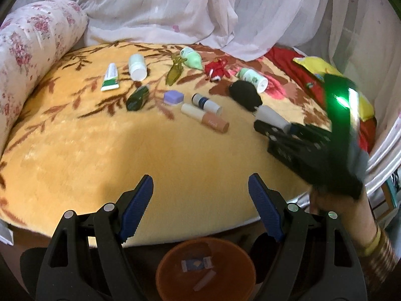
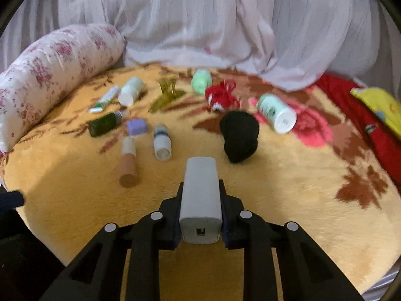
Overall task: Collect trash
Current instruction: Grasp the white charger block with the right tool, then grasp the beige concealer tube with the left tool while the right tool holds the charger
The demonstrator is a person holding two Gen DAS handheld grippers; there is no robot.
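Note:
My right gripper [image 2: 201, 188] is shut on a small white-grey box [image 2: 201, 200], held a little above the yellow blanket [image 2: 288, 213]; in the left wrist view the box [image 1: 269, 116] sticks out of that gripper [image 1: 275, 128] at the right. My left gripper [image 1: 200, 179] stands open with nothing between its blue pads, over the bed's front edge. Below it sits an orange bowl [image 1: 173, 263] holding a wrapper [image 1: 196, 264] and a pale scrap. Lying on the blanket are a peach tube [image 1: 205, 118], a small blue-white bottle [image 1: 206, 103], a black lump [image 2: 239, 138], a dark green bottle [image 1: 137, 97] and a toothpaste tube [image 1: 110, 77].
A floral bolster [image 1: 32, 50] lines the left side and a white net [image 1: 200, 7] hangs behind. Farther back lie a red toy [image 2: 220, 99], a green-white bottle [image 2: 277, 113] and a purple box [image 2: 136, 126]. A yellow pillow [image 1: 325, 70] is at right. A bangled wrist [image 1: 373, 240] holds the right gripper.

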